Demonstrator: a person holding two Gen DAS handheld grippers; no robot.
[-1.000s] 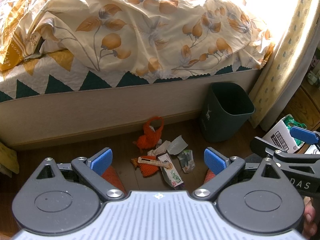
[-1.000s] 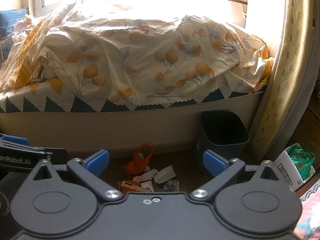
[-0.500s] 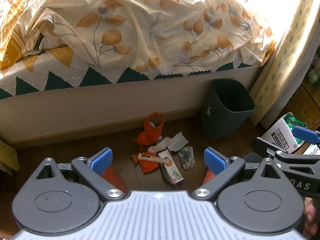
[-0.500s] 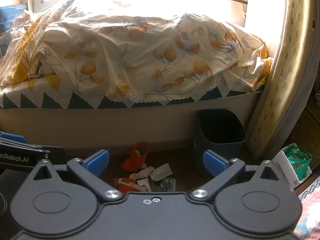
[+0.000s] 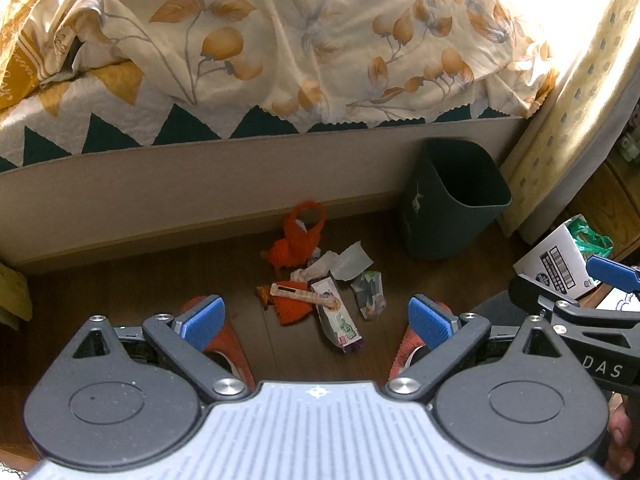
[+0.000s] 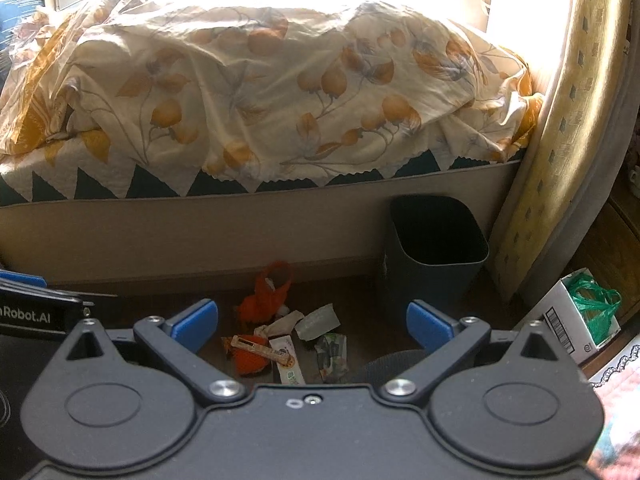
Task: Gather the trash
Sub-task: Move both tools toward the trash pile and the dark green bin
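Both grippers held wide open above a litter pile on the floor beside the bed.

In the left wrist view the left gripper [image 5: 316, 318] has its jaws spread with nothing between them, and the trash pile [image 5: 320, 280] lies on the wooden floor [image 5: 120, 280] ahead, framed between the blue pads, apart from them. Only this view shows orange slippers [image 5: 224, 340] under the pads and the right gripper's arm at far right. In the right wrist view the right gripper [image 6: 312, 318] is likewise spread and empty, the pile nearer its left pad. The dark bin [image 6: 434, 248] stands upright right of the pile, against the bed [image 6: 240, 220]; a white box [image 6: 568, 316] holding a green bag sits farther right.
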